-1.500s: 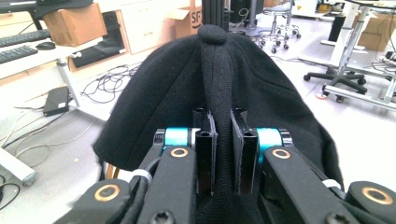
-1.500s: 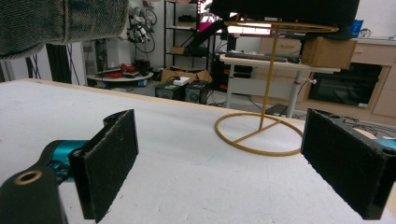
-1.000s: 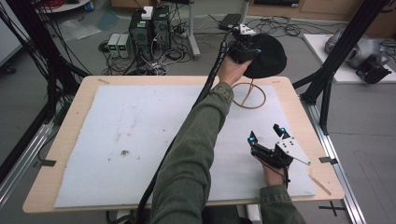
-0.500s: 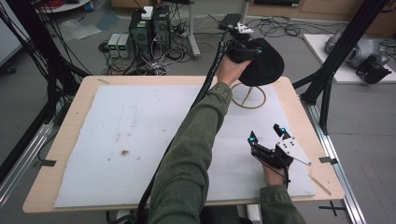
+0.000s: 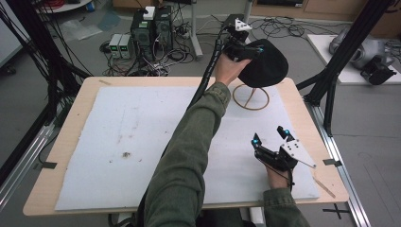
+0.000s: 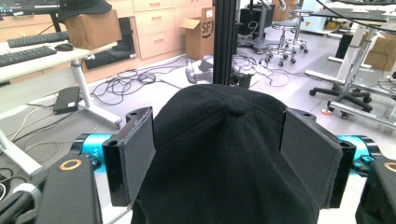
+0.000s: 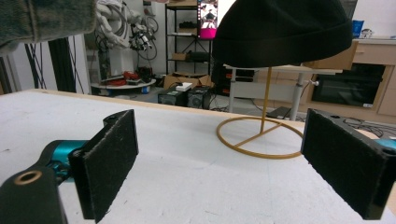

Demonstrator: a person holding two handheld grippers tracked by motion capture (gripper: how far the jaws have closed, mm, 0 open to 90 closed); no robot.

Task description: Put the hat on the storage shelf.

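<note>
Your left tool has just been opening, pads flanking the black cap w/o pressing it. Cap sits atop the gold stand at the counter's far edge, dead ahead of that tool. Left arm fully outstretched. Right tool rests open, near side, well apart.

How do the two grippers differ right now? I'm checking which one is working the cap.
The left gripper is raised at the black cap on the gold stand, jaws just opening, cap between them. The right gripper sits low over the white mat, jaws empty. Both stand open.
</note>
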